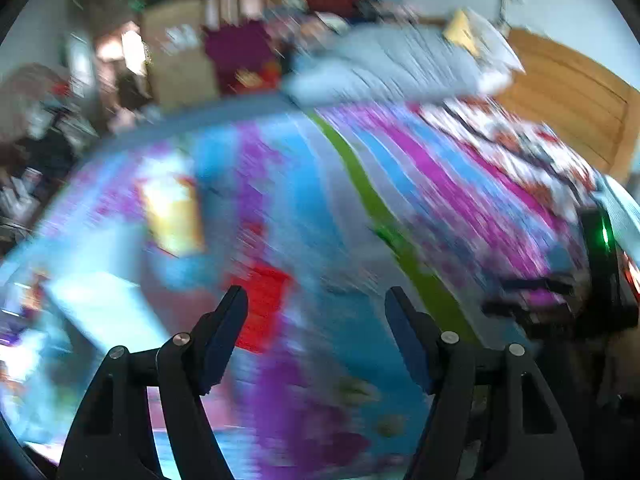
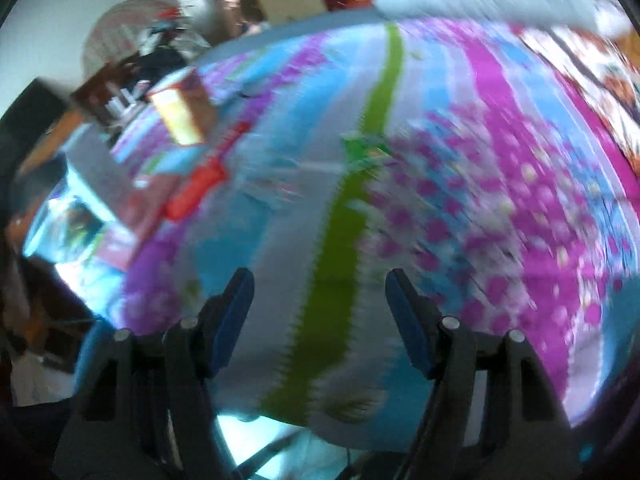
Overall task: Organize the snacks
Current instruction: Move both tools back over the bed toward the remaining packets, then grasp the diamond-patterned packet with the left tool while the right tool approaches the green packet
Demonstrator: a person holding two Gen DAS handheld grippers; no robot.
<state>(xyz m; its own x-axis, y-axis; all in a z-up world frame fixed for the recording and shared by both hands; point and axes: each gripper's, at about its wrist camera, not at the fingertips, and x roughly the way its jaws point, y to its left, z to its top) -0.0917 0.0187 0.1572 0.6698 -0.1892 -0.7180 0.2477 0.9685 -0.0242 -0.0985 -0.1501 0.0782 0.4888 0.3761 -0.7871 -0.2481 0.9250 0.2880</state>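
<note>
Both views are heavily motion-blurred. Snacks lie on a bed with a striped blue, purple and green cover [image 1: 360, 200]. In the left wrist view my left gripper [image 1: 316, 300] is open and empty above the cover, with a red packet [image 1: 264, 304] just beyond its left finger and a yellow packet [image 1: 172, 212] farther off. In the right wrist view my right gripper [image 2: 320, 284] is open and empty over the cover [image 2: 340, 240]. A small green packet [image 2: 366, 150] lies ahead of it; a red packet [image 2: 196, 188] and a yellow box [image 2: 180, 114] lie to the left.
A light blue box or container [image 1: 100, 308] sits at the left of the left wrist view and shows in the right wrist view [image 2: 68, 220]. A grey folded quilt [image 1: 400, 64] lies at the bed's far end. The right gripper's body [image 1: 560, 308] shows at the right.
</note>
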